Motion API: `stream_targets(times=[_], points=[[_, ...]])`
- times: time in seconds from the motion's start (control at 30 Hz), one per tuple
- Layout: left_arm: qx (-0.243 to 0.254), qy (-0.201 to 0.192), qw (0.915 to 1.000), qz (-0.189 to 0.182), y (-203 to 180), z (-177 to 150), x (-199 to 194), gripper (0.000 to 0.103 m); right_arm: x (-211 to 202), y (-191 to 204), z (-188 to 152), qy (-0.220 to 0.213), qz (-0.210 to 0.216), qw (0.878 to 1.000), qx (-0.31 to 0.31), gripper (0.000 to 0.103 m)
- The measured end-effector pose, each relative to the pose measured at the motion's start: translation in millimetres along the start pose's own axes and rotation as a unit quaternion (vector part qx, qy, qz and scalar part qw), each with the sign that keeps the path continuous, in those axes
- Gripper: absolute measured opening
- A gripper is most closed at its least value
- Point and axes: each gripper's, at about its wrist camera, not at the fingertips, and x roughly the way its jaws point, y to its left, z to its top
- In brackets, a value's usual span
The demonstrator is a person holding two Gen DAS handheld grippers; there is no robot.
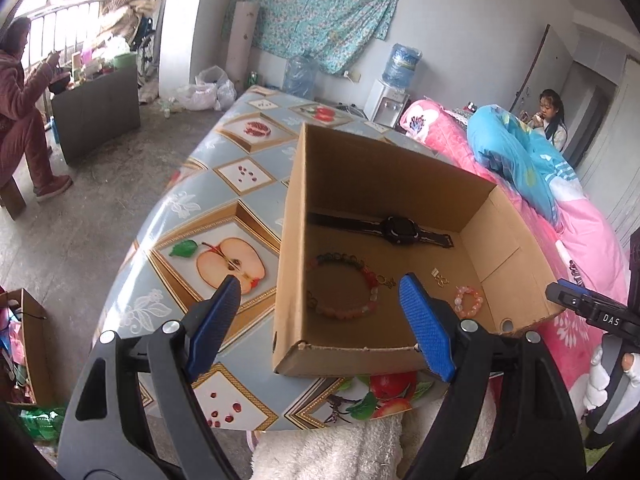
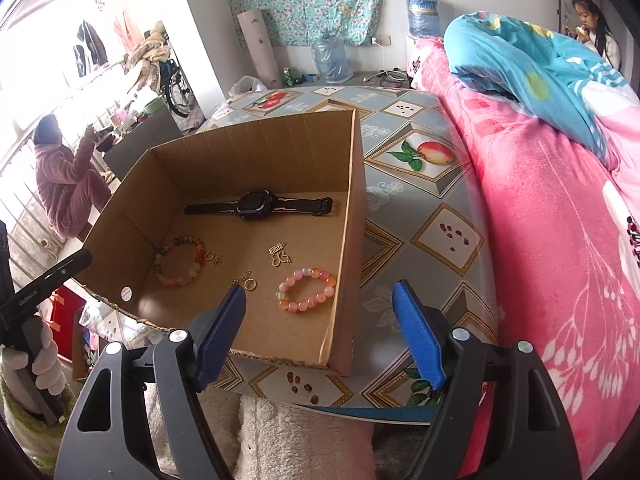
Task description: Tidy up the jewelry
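Note:
An open cardboard box [image 1: 288, 264] [image 2: 356, 216] stands on a fruit-patterned table [image 1: 224, 176] [image 2: 424, 200]. Inside lie a black watch [image 1: 400, 230] [image 2: 256, 204], a multicoloured bead bracelet [image 1: 344, 286] [image 2: 180, 260], a pink bead bracelet [image 1: 468, 300] [image 2: 306, 290], a gold butterfly charm [image 1: 440, 278] [image 2: 280, 256] and a gold ring clasp [image 2: 248, 282]. My left gripper [image 1: 320, 292] is open and empty, hovering at the box's near left corner. My right gripper [image 2: 320, 300] is open and empty, hovering over the box's near right corner, by the pink bracelet.
A pink bedspread [image 2: 552, 208] with a blue quilt [image 2: 528, 56] lies right of the table. A person in pink [image 1: 24, 112] sits far left, another [image 1: 550, 114] behind the bed. Water bottles [image 1: 300, 74] stand by the wall. A white fluffy cloth [image 2: 304, 432] is below.

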Motion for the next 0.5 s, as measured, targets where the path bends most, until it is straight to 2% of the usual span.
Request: stream_targets(times=[0.13, 0.3, 0.4, 0.5], points=[[0.006, -0.027, 0.9996, 0.012, 1, -1, -18, 0.079, -22, -2, -6, -0.035, -0.026, 0.999, 0.011, 0.085], [0.033, -0.033, 0.9987, 0.023, -4, -11, -36, 0.081, -35, 9, -29, -0.056, -0.085, 0.995, -0.005, 0.092], [0.039, -0.031, 0.9984, 0.027, -7, -23, -44, 0.086, -28, 18, -53, -0.034, -0.096, 0.995, -0.013, 0.094], [0.035, -0.011, 0.9987, 0.035, -6, -34, -41, 0.088, -6, 26, -77, 0.015, -0.107, 0.994, -0.013, 0.094]])
